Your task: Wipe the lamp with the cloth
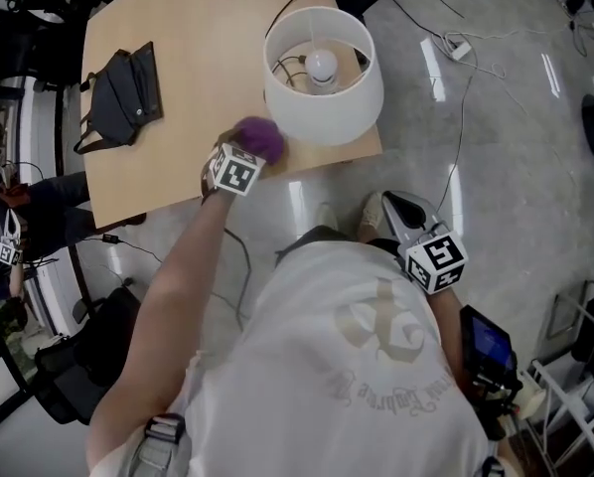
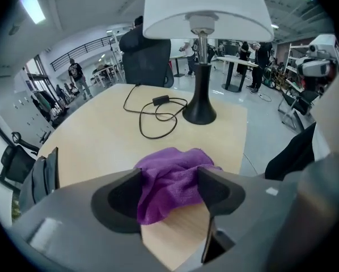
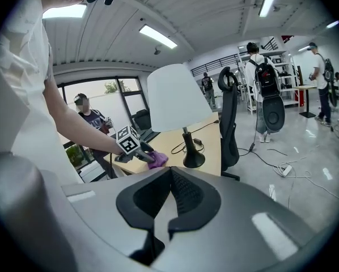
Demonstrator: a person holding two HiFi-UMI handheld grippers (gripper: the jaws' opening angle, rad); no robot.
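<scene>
**Left gripper view: cloth [image 2: 172,163] lies on the tabletop [image 2: 101,135] between parted jaws**

Your left gripper [image 2: 169,190] points down at the near edge of the tabletop. Its jaws stand well apart. The purple cloth sits bunched between them in a loose heap on the wood, and its folds reach both inner faces. From the cloth, the lamp [image 2: 202,67] stands at about 12 o'clock, upright on its black base, and clear of the fabric. Its white shade fills the top of this view. A black cord [image 2: 160,100] with an inline switch loops across the wood at 9 o'clock from the base.

From the head view, the cloth is at about 8 o'clock from the shade and just beside its lower rim. You look straight down into the shade at the bulb. A black bag [image 1: 126,95] lies flat at 9 o'clock from the lamp, well apart from it, near the far left side of the tabletop.

Your right gripper [image 3: 170,194] has its jaws together with nothing between them. In the head view it hangs off the tabletop at 5 o'clock from the lamp, over the grey floor [image 1: 516,147] and close to your right side. Its own view looks across at the lamp, with your left arm reaching in at 9 o'clock and a black chair [image 3: 229,123] at 3 o'clock from the shade.
</scene>
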